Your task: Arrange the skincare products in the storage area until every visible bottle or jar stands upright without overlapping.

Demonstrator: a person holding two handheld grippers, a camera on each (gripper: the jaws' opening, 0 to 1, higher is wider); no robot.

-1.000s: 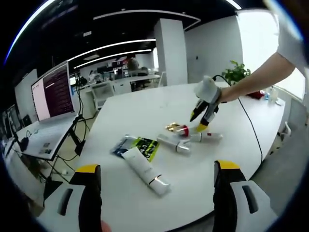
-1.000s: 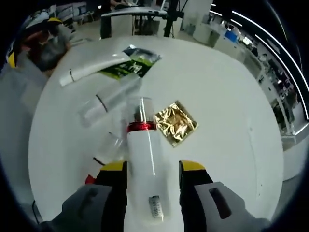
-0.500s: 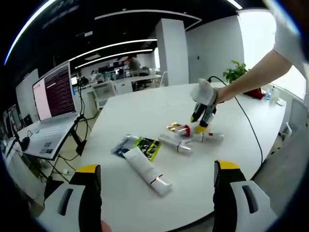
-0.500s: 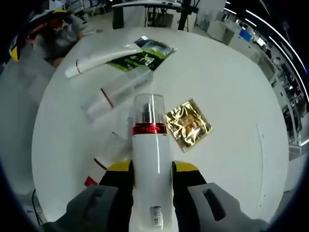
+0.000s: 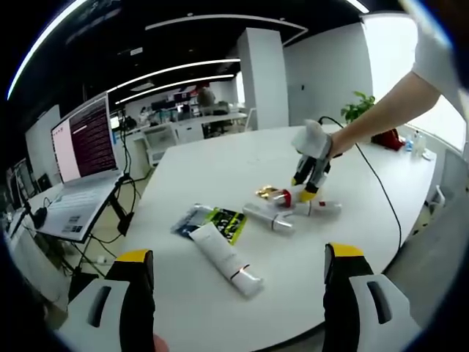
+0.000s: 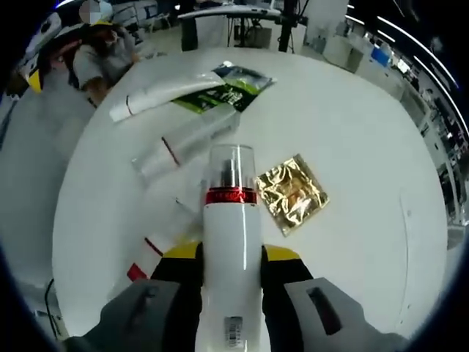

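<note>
While the right gripper point(image 6: 229, 265) clamps the bottle point(image 6: 231, 242) mid-tabletop point(image 6: 352, 110), left gripper point(image 5: 238, 286) gaping idle, next it needs tipping upright.

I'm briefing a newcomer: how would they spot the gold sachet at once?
Start at the round white table. Beside the bottle held in the right gripper lies the gold sachet: a flat, crinkled, shiny foil square, unlike the long white tubes around it.
</note>
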